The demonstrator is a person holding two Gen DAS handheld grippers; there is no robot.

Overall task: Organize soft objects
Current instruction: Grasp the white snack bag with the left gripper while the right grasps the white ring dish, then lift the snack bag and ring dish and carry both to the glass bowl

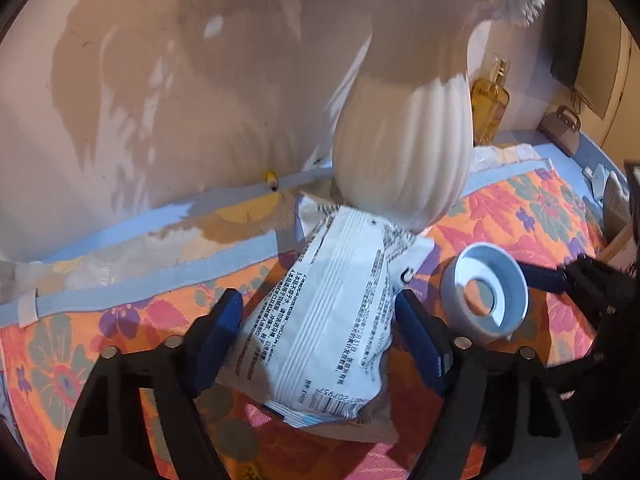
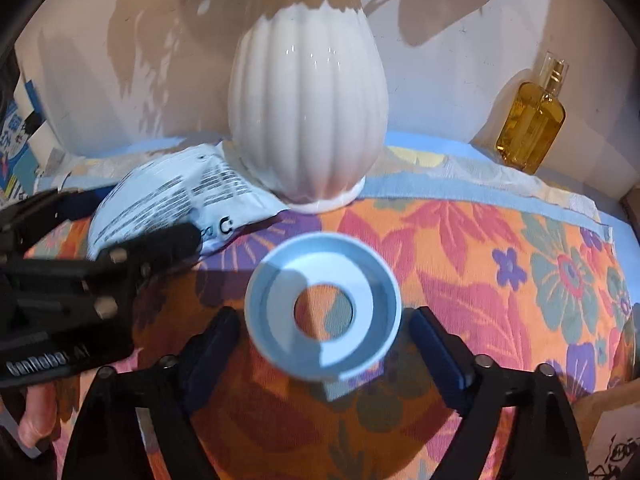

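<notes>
Two wrist views over a counter (image 2: 500, 240) draped in an orange floral cloth. Left tongs (image 1: 320, 332) spread apart, blue pads either side of a white printed packet (image 1: 328, 320), apparently not yet squeezing; contact at the pads hard to tell. Packet soft and crinkled, lying on the cloth with its far end tucked against, possibly under, the foot of a white ribbed ceramic vase (image 1: 404, 148). Right tongs (image 2: 324, 340) also apart, flanking a pale blue ring-shaped roll of tape (image 2: 323, 306), no grip visible. Roll just beside the packet, in front of the vase. Amber glass spray bottle (image 2: 532, 124) standing at the wall behind, well to the right. Left tongs' black frame seen in the right view close beside the roll. Likely step: closing on the packet to lift it away. Main risk, as a judgement: pulling the packet while its end is caught at the vase foot could drag or tip the tall vase, toppling its flowers. Second risk: both sets of tongs working close together, so a sideways move could knock the roll or collide frames. Slippery film may also slide out of a light pinch.
</notes>
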